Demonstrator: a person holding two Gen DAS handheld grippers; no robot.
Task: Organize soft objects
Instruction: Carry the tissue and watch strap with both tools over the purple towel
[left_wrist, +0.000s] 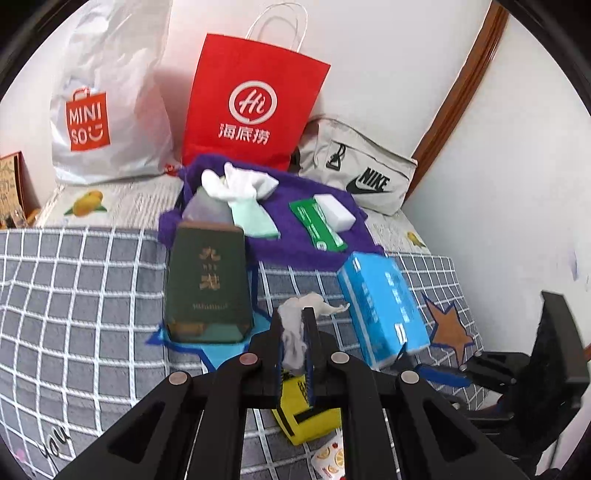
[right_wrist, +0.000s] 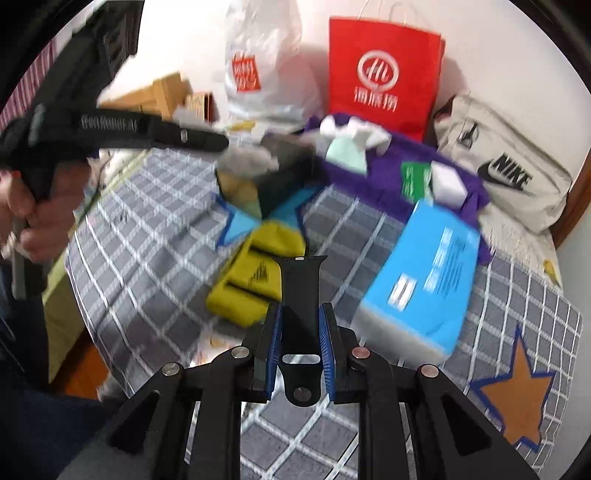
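My left gripper (left_wrist: 293, 321) is shut on a crumpled grey-white cloth (left_wrist: 295, 343), held above the checked bedcover (left_wrist: 92, 295). Under it lies a yellow pouch (left_wrist: 306, 417). In the right wrist view my right gripper (right_wrist: 301, 306) is shut on a black watch strap (right_wrist: 299, 288), whose end sticks out past the blue pads. The same yellow pouch (right_wrist: 255, 269) lies just beyond it. Farther back a purple cloth (left_wrist: 295, 240) carries white socks (left_wrist: 236, 184), a mint cloth (left_wrist: 255, 218), a green packet (left_wrist: 317, 225) and a white sponge (left_wrist: 334, 210).
A dark green box (left_wrist: 208, 280) stands on a blue star patch, and a blue box (left_wrist: 384, 306) lies to its right beside an orange star (left_wrist: 448, 328). Against the wall stand a red paper bag (left_wrist: 255, 99), a white Miniso bag (left_wrist: 107, 110) and a grey Nike bag (left_wrist: 362, 173).
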